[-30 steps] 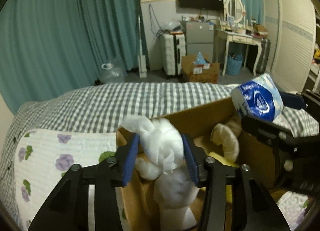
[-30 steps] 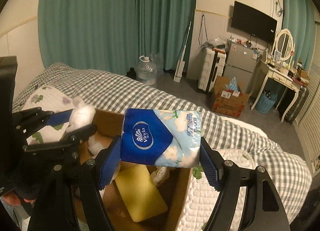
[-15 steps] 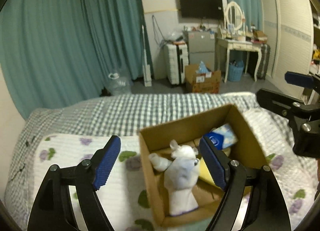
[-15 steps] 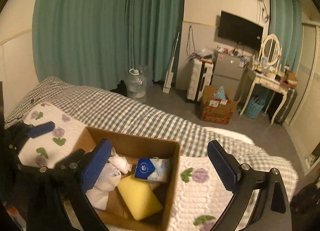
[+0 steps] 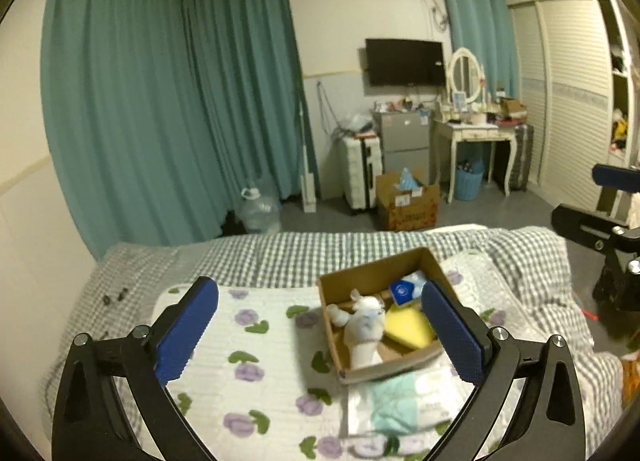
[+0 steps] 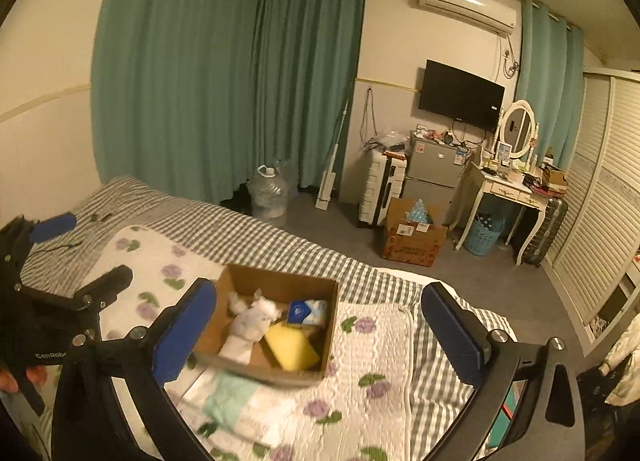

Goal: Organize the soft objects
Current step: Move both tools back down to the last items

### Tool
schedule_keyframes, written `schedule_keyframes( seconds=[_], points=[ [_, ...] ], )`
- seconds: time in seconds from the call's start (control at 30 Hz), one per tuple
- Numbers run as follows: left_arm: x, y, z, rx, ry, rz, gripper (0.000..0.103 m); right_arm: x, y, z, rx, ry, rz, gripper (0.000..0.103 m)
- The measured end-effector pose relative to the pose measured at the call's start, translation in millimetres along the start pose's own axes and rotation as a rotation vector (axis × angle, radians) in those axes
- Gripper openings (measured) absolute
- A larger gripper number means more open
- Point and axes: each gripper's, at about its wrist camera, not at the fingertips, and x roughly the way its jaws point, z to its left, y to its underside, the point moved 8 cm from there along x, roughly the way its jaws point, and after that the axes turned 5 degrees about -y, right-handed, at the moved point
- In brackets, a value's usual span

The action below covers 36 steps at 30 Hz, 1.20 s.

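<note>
box: open cardboard box (image 5: 401, 261) sitting on the flowery white quilt (image 5: 256, 365) on the bed — all the soft stuff is inside it
plush: white plush toy (image 5: 365, 323) lying along the left side of the box, head toward the far wall
sponge: yellow sponge (image 5: 409, 327) right next to the plush, at the near right of the box
tissues: blue tissue pack (image 5: 405, 288) in the far right corner, behind the sponge
left gripper: left gripper (image 5: 320, 333) up above the bed, jaws spread wide with nothing between the pads — in its own view the box shows between the jaws, over by the right pad, well below it and not touching
right gripper: right gripper (image 6: 320, 335) also gaping wide and empty, and the box sits in the gap by its left pad, again far below
other: a folded white and mint cloth (image 5: 404, 401) lies on the quilt just in front of the box, looks a bit blurry
room: teal curtains (image 5: 168, 101) behind the bed
</note>
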Motion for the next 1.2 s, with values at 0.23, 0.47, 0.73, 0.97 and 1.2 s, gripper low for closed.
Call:
schedule_keyframes(
  seconds=[0.23,0.47,0.73,0.97,1.2],
  points=[
    [-33.8,38.6,-18.6,0.029,0.027,-0.008,0.103,-35.5,42.1,14.2,-0.023,-0.03,0.025,0.103],
    [11.0,119.6,-36.0,-0.025,-0.046,0.127,0.103,10.7,118.8,9.1,0.013,-0.004,0.112,0.103],
    [93.4,200.2,-50.4,-0.111,-0.101,0.304,0.103,105.9,186.6,5.4,0.023,0.005,0.24,0.102],
    [132.1,237.2,-49.5,-0.1,-0.148,0.352,0.103,188.4,227.2,7.4,0.095,-0.055,0.335,0.092],
    [143.9,258.4,-53.5,-0.075,-0.135,0.398,0.103,231.8,268.2,20.5,0.134,-0.138,0.444,0.075]
  ],
)
